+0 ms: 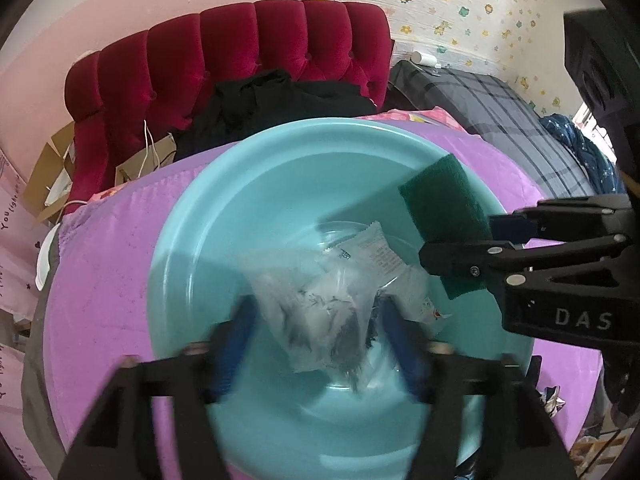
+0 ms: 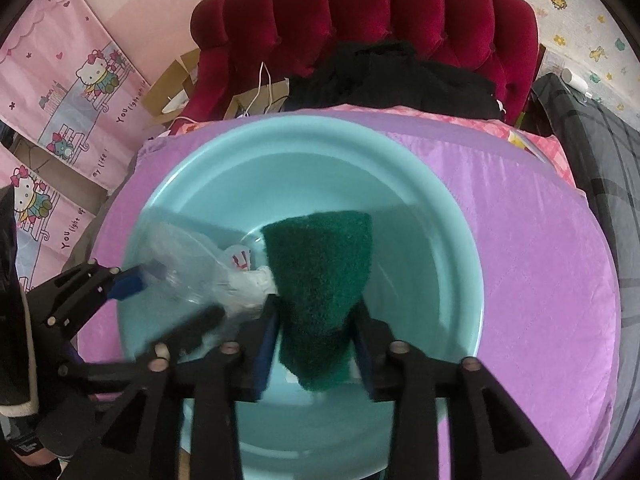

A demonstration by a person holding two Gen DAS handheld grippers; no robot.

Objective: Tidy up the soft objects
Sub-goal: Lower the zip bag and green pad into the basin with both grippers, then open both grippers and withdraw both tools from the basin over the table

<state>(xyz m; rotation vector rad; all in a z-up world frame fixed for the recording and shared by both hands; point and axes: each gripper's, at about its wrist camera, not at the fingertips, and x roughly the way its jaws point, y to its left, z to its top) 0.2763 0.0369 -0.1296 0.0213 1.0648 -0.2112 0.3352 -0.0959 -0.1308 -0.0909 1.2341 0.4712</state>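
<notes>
Both grippers are over the teal basin [image 1: 192, 216] right now, which sits on a purple quilted cover [image 1: 104, 280] — looks like a bed or a padded surface, can't say which.

My right gripper [image 2: 316, 344] is clenched on the green scouring pad [image 2: 320, 280]. From the right wrist view the pad sticks up between the two blue-padded fingers, pinched at its lower half, with the top edge free and hanging above the inside of the basin. In the left wrist view the same pad shows at the right side, near the basin's rim, with the right gripper coming in from the right edge.

My left gripper [image 1: 316, 344] is spread wide — the blue fingers [image 1: 236, 344] sit on either side of a clear plastic bag [image 1: 320, 304] with something grey and dark inside. The view is motion-blurred there, so I can't tell whether the fingers touch the bag at all, but they are clearly not closed on it. The bag is down in the bottom of the basin, and a white packet [image 1: 376, 252] with print on it lies just behind it, also in the bottom.

Behind the basin there's a red tufted headboard [image 1: 240, 64] with a heap of black clothing [image 1: 272, 108] in front of it, a brown paper bag [image 1: 144, 164] to the left, and a grey plaid blanket [image 1: 500, 120] off to the right.
</notes>
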